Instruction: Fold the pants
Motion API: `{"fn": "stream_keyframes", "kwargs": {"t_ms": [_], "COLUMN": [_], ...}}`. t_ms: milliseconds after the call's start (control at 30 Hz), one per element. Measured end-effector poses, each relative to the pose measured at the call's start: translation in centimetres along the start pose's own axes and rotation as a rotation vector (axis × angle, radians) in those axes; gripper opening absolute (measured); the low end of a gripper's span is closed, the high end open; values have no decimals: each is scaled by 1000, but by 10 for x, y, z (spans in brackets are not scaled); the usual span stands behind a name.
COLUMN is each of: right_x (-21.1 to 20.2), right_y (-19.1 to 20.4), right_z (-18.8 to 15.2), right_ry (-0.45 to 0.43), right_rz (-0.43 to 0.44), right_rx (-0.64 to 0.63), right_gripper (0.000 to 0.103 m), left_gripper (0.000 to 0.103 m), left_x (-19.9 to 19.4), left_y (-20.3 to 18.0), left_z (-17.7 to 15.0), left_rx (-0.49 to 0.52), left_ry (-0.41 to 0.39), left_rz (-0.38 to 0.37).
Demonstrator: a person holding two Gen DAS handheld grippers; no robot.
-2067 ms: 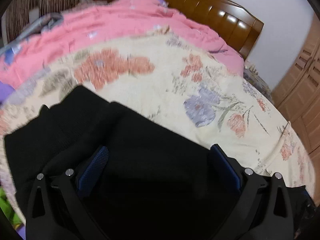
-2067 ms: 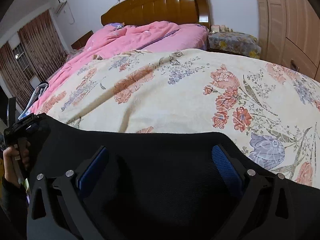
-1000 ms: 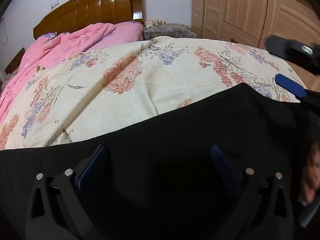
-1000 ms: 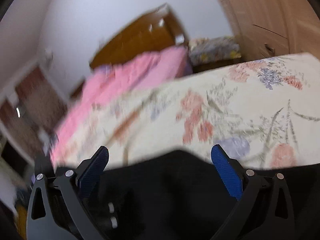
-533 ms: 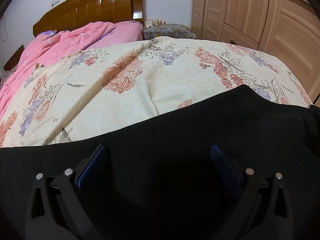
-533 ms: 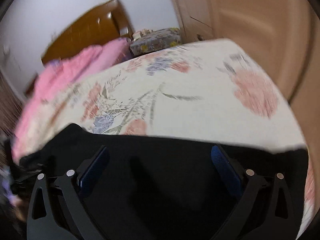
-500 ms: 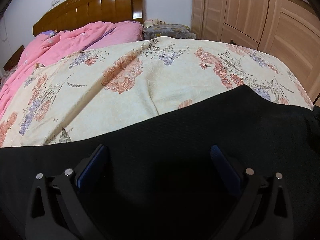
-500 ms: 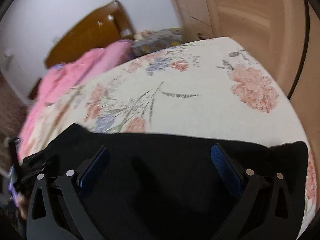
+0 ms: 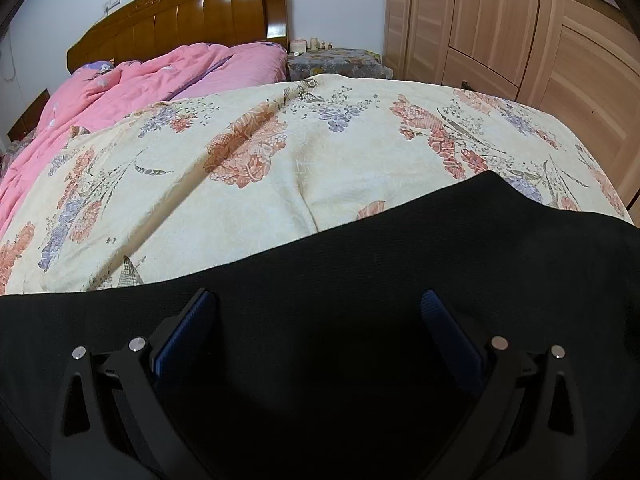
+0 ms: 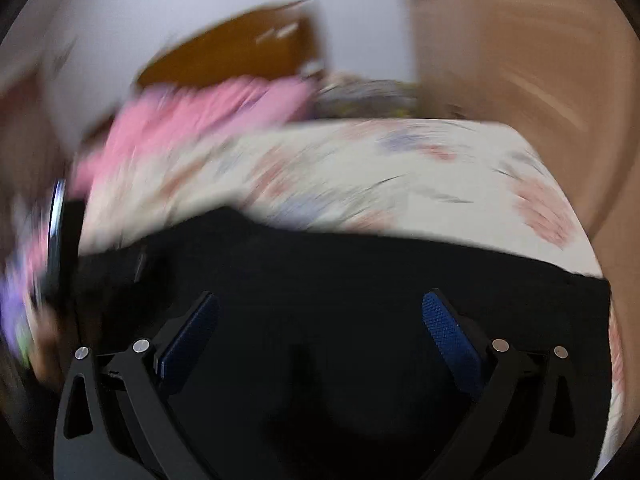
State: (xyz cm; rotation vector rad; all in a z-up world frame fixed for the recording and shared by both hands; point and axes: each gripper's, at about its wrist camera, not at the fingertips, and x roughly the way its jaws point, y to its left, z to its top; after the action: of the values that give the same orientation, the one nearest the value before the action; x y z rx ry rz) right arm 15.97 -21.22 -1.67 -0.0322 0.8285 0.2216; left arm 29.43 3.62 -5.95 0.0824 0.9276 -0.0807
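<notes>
The black pants point(image 9: 360, 280) lie spread along the near edge of the bed, covering the whole lower part of the left wrist view and running off toward the bed's right side. The left gripper point(image 9: 316, 312) hangs over the dark cloth with its blue-padded fingers point(image 9: 452, 340) spread wide — nothing between them but fabric below. In the right wrist view, heavily blurred, the pants point(image 10: 360, 280) again fill the foreground, and the right gripper point(image 10: 316, 312) also has its fingers point(image 10: 450, 336) well apart above the cloth; whether either gripper touches the pants cannot be told. Beyond the pants stretches a cream floral bedspread point(image 9: 280, 168), and at the bed's far left corner a pink quilt point(image 9: 152, 80) is bunched against the wooden headboard point(image 9: 180, 20). A nightstand point(image 9: 336, 62) with small bottles stands beside the headboard — next to it, a wooden wardrobe point(image 9: 500, 20) lines the right wall.
</notes>
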Motion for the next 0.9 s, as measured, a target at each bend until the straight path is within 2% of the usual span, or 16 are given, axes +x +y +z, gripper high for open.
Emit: {"fn": "stream_keyframes", "kwargs": {"t_ms": [67, 133, 167, 233, 300, 333, 433, 467, 500, 533, 600, 633, 667, 733, 833, 900], "right_x": [10, 24, 22, 23, 13, 8, -7, -12, -17, -23, -27, -27, -28, -31, -36, -40], "right_y": [19, 18, 10, -5, -6, -5, -1, -1, -3, -8, -21, -25, -24, -21, -22, -17], "right_z": [-16, -35, -38, -39, -40, -42, -58, -66, -74, -81, -88, -90, -91, -92, -96, -95], "right_ry": [44, 90, 54, 63, 64, 53, 38, 38, 41, 31, 12, 4, -5, -3, -1, 16], "right_rz": [-34, -88, -59, -47, -159, -169, -114, -119, -127, -118, -70, -54, -51, -66, -56, -58], "right_rx": [-73, -103, -70, -11, 0, 7, 11, -1, -8, 4, 57, 67, 66, 55, 62, 61], "right_gripper": [98, 98, 98, 98, 98, 98, 98, 98, 98, 98, 99, 99, 99, 99, 99, 99], "left_gripper": [102, 102, 102, 102, 102, 102, 102, 101, 101, 101, 101, 102, 102, 101, 101, 101], "left_x": [0, 0, 0, 0, -1, -1, -5, -10, -20, -42, -84, -105, -116, -117, -103, -113], "left_y": [0, 0, 1, 2, 3, 4, 5, 9, 13, 21, 37, 53, 72, 113, 180, 193], "left_z": [0, 0, 0, 1, 1, 1, 1, -1, -5, -13, -36, -54, -70, -92, -133, -151], "left_rx": [-1, -4, -6, -11, -12, -16, -24, -40, -62, -83, -100, -131, -184, -302, -508, -502], "left_ry": [-1, -2, -2, -3, -5, -6, -14, -23, -29, -67, -173, -232, -254, -209, -110, -206], "left_rz": [-1, -5, -8, -15, -18, -24, -30, -15, 40, 96, 101, 126, 162, 173, 115, 63]}}
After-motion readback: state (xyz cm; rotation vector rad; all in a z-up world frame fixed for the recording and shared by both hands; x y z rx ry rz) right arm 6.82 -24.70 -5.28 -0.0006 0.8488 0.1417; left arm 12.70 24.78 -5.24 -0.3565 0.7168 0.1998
